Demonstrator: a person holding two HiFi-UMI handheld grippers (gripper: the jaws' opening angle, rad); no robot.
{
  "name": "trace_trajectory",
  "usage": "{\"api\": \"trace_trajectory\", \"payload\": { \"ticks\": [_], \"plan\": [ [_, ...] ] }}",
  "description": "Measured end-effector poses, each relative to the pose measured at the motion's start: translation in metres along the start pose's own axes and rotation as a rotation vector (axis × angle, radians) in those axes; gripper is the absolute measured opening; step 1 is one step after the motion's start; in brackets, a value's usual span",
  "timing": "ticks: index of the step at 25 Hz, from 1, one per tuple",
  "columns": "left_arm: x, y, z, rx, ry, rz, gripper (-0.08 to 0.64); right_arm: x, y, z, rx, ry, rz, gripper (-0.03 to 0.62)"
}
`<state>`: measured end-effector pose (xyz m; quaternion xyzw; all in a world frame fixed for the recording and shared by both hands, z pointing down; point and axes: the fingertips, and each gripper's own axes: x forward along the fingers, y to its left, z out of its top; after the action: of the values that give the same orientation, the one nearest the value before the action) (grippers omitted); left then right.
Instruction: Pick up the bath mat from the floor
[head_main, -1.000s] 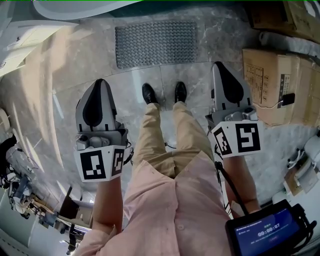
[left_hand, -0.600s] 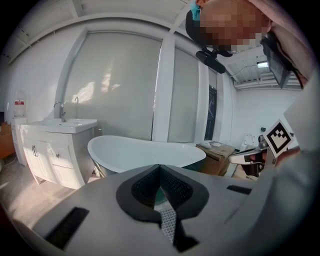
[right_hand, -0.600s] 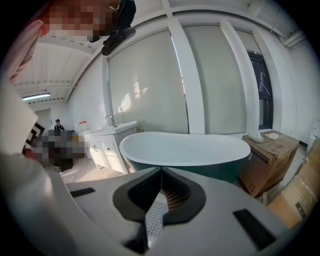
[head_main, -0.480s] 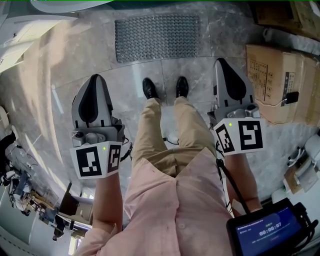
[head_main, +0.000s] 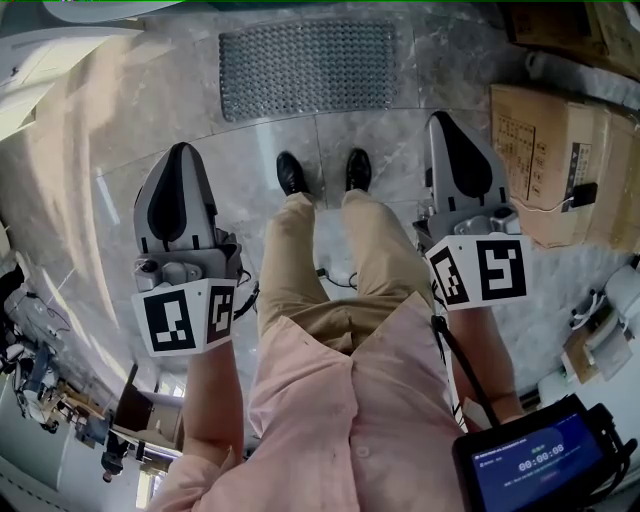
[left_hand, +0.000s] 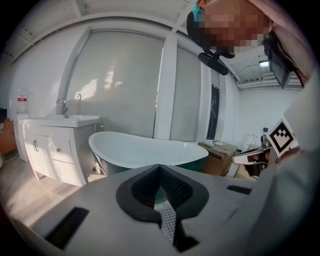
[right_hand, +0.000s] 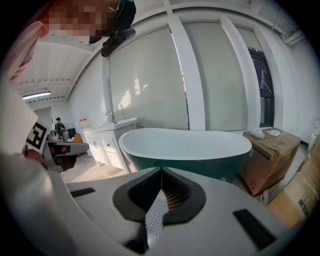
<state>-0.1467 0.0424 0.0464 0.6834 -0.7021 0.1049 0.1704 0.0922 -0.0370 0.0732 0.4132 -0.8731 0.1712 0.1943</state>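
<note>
Ahead, the bath mat (head_main: 305, 70) is lying flat on the floor (head_main: 120, 120) beyond the shoes (head_main: 292, 173), its long axis running side to side. The left gripper (head_main: 178, 150) and right gripper (head_main: 440, 118) are being held short of it, jaws closed on nothing, neither clearly nearer.

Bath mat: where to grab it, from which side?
Take the bath mat by its near long edge, left gripper and right gripper toward either end, coming down from the side of the shoes. It lies flat, that edge facing the person, so probably only an edge pinches.
</note>
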Motion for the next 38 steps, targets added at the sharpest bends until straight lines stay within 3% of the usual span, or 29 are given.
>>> {"api": "trace_trajectory", "payload": {
  "ticks": [20, 38],
  "plan": [
    [0.031, 0.009, -0.072, 0.016, -0.003, 0.008, 0.025, 0.039, -0.023, -0.069, -0.008, -0.007, -0.007, 0.018],
    [0.079, 0.040, -0.164, 0.027, 0.017, 0.010, 0.025, 0.097, -0.049, -0.156, -0.014, 0.013, -0.036, 0.018]
  ]
}}
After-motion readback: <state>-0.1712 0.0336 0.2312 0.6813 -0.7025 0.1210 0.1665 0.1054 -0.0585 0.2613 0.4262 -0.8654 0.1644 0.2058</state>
